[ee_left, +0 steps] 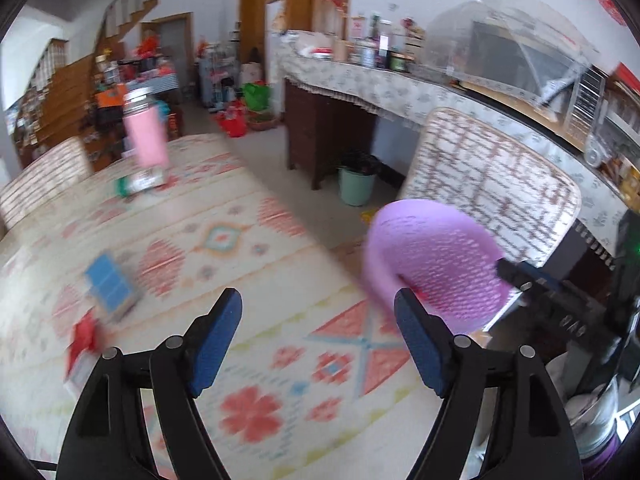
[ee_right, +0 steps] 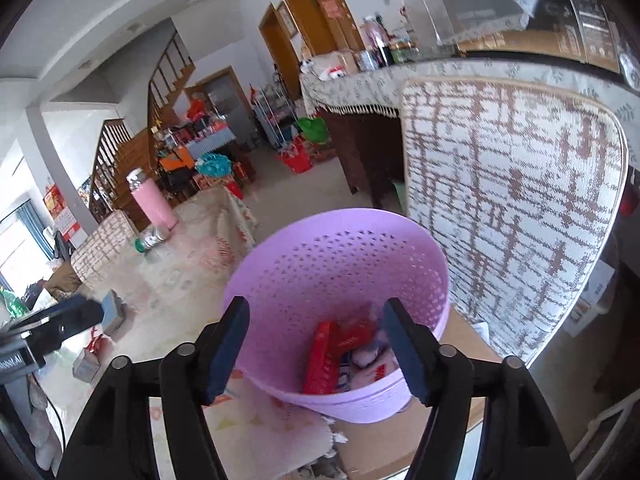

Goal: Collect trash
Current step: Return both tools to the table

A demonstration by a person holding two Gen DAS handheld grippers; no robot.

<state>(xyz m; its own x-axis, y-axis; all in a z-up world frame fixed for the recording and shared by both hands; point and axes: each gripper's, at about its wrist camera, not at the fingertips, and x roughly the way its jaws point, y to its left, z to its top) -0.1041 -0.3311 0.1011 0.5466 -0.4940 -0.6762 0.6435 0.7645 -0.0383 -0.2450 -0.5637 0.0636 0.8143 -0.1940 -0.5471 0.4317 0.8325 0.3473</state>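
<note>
A purple perforated basket [ee_right: 340, 280] stands at the table's right edge, holding red wrappers [ee_right: 324, 356] and pale scraps. My right gripper [ee_right: 316, 344] is open and empty, just above its rim. The basket also shows in the left wrist view [ee_left: 432, 260], with the right gripper [ee_left: 520, 280] beside it. My left gripper [ee_left: 318, 332] is open and empty above the patterned tablecloth [ee_left: 248, 264]. A blue box [ee_left: 110, 284], a red wrapper [ee_left: 82, 340] and a lying green-capped bottle [ee_left: 140, 182] rest on the table.
A pink flask [ee_left: 146, 136] stands at the table's far end. A woven-backed chair [ee_right: 512, 208] stands right behind the basket. A green bucket [ee_left: 356, 186] sits on the floor by a cluttered sideboard [ee_left: 360, 76].
</note>
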